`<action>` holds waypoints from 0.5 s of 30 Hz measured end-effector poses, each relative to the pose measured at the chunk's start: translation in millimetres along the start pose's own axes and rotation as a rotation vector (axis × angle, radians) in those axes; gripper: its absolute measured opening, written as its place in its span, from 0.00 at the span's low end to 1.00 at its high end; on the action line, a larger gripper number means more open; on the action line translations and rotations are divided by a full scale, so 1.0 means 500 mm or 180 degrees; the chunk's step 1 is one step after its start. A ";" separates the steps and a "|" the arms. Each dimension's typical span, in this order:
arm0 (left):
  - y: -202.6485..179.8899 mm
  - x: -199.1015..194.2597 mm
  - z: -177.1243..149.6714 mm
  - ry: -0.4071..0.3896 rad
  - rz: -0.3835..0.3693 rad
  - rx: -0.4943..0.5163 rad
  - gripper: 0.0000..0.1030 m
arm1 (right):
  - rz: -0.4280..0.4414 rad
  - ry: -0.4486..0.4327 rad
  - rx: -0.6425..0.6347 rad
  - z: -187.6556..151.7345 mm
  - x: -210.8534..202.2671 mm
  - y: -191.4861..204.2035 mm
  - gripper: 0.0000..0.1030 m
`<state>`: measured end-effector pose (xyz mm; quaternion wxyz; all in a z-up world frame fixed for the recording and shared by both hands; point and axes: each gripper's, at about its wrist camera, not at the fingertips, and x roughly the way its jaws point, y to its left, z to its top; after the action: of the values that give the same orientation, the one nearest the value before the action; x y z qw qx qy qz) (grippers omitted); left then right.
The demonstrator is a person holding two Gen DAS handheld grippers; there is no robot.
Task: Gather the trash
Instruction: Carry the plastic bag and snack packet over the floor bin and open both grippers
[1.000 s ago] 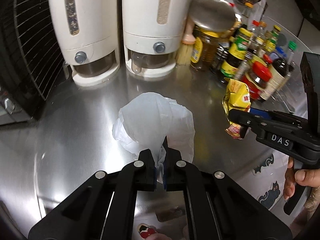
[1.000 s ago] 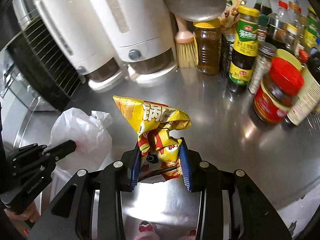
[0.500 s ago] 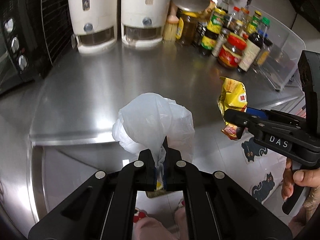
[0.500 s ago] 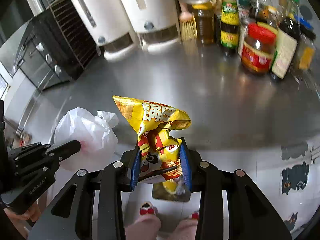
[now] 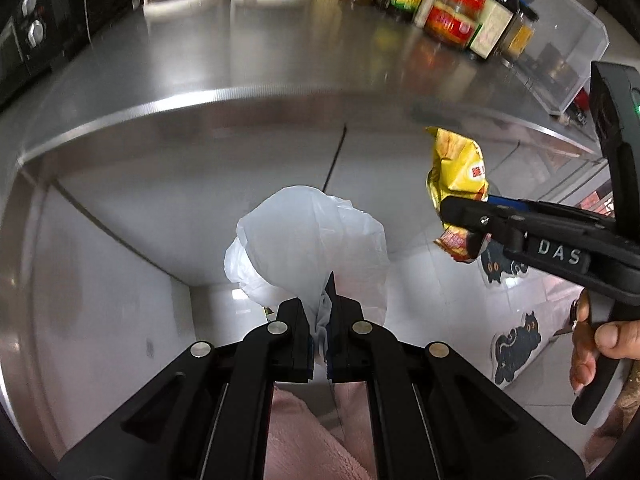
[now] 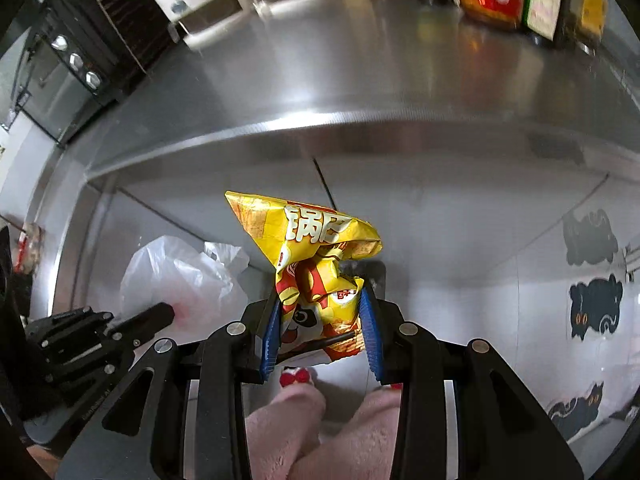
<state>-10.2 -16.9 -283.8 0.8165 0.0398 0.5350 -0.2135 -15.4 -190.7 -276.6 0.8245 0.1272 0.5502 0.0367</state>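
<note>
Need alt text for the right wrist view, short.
The right gripper is shut on a crumpled yellow snack bag, held in front of a steel counter. At left, the left gripper holds a white plastic bag.

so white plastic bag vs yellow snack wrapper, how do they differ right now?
The white plastic bag is plain, translucent and puffy; the yellow snack wrapper is printed and crumpled. The left gripper pinches the bag's neck nearly shut; the right gripper holds the wrapper wider. Both hang clear of the counter.
</note>
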 end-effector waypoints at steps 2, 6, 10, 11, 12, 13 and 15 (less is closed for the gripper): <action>0.001 0.027 -0.012 0.0065 0.0009 0.0009 0.02 | -0.0036 0.0060 0.0035 -0.010 0.022 -0.009 0.35; 0.007 0.081 -0.024 0.0182 -0.0002 0.0012 0.02 | -0.0051 0.0199 0.0124 -0.026 0.080 -0.027 0.35; 0.017 0.140 -0.031 0.0327 -0.0018 -0.0044 0.02 | -0.0053 0.0349 0.0225 -0.037 0.141 -0.046 0.35; 0.021 0.159 -0.033 0.0377 -0.0023 -0.0059 0.02 | -0.0062 0.0377 0.0250 -0.038 0.155 -0.047 0.35; 0.024 0.173 -0.035 0.0411 -0.0024 -0.0069 0.02 | -0.0073 0.0417 0.0275 -0.039 0.172 -0.050 0.35; 0.026 0.187 -0.037 0.0445 -0.0026 -0.0084 0.02 | -0.0083 0.0448 0.0294 -0.039 0.188 -0.053 0.35; 0.033 0.220 -0.041 0.0540 -0.0030 -0.0128 0.02 | -0.0097 0.0501 0.0310 -0.039 0.214 -0.056 0.35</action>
<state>15.8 -29.8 -393.1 0.7678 0.0389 0.6066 -0.2024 6.6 -192.7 -386.8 0.7720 0.1554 0.6163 0.0073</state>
